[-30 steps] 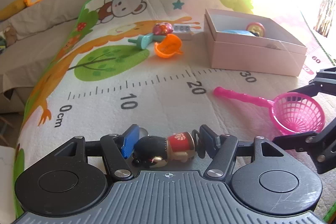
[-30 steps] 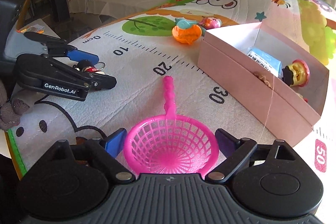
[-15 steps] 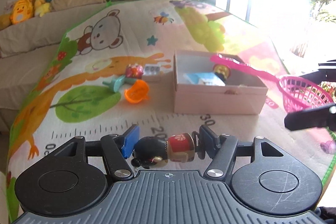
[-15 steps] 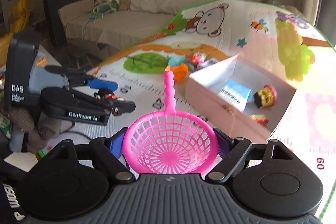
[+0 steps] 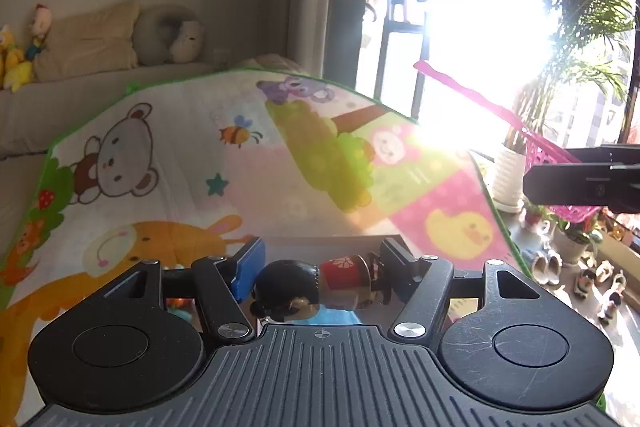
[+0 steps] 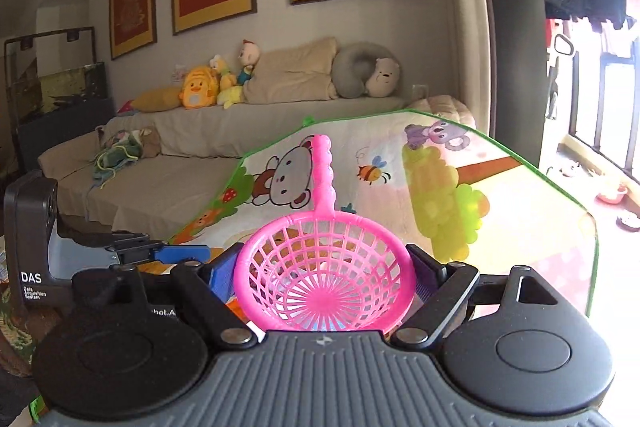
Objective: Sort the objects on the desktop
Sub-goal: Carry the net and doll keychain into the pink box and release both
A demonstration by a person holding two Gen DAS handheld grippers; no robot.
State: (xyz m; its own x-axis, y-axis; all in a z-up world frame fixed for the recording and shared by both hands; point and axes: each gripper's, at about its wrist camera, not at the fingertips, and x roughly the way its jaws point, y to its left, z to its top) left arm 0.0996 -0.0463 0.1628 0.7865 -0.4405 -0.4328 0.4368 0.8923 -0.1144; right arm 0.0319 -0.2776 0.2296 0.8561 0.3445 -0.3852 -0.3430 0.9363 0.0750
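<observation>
Grippers both loaded, raised above the cartoon-print play mat (image 5: 168,163). Left gripper (image 5: 320,277) jaws closed on a small doll figure with black hair and red body (image 5: 316,287), lying sideways between the pads. Right gripper (image 6: 326,281) jaws clamp the bowl of a pink plastic mesh scoop (image 6: 325,279), handle pointing toward the mat's far edge. Sorting looks mid-way: two items picked, neither dropped off. No container clearly identifiable in either view, so progress beyond that can't be judged.

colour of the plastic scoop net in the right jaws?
Bright pink plastic mesh scoop net, handle included; clearest in the right wrist view.
</observation>
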